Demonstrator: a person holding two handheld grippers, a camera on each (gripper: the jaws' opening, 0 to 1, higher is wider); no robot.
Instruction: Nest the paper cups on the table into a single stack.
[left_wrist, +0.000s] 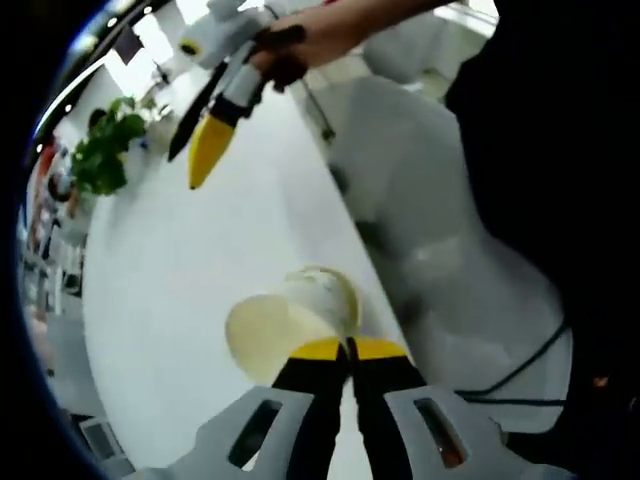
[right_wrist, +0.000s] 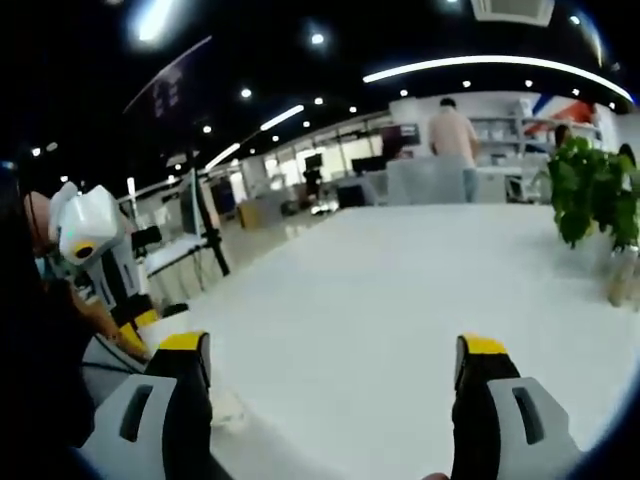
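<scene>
Left hand-held gripper (left_wrist: 349, 349) jaws closed on the rim of the paper cup stack (left_wrist: 290, 320), held on its side near the worktop (left_wrist: 180, 260) edge. Right hand-held gripper (right_wrist: 335, 365) jaws wide apart, empty, above worktop; plant (right_wrist: 590, 195) at far corner.

Paper cups (left_wrist: 295, 325) on table (left_wrist: 180, 260) near edge — plant (left_wrist: 105, 150) at far end.

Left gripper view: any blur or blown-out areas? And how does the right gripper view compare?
Left gripper view: soft overall; the white paper cup in the shut left gripper is smeared, the white table glares to near-featureless, and the windows at top are blown out. Right gripper view: sharper, dark ceiling with bright strip lights, strong fisheye bend at the edges; the open right gripper reads clearly.
</scene>
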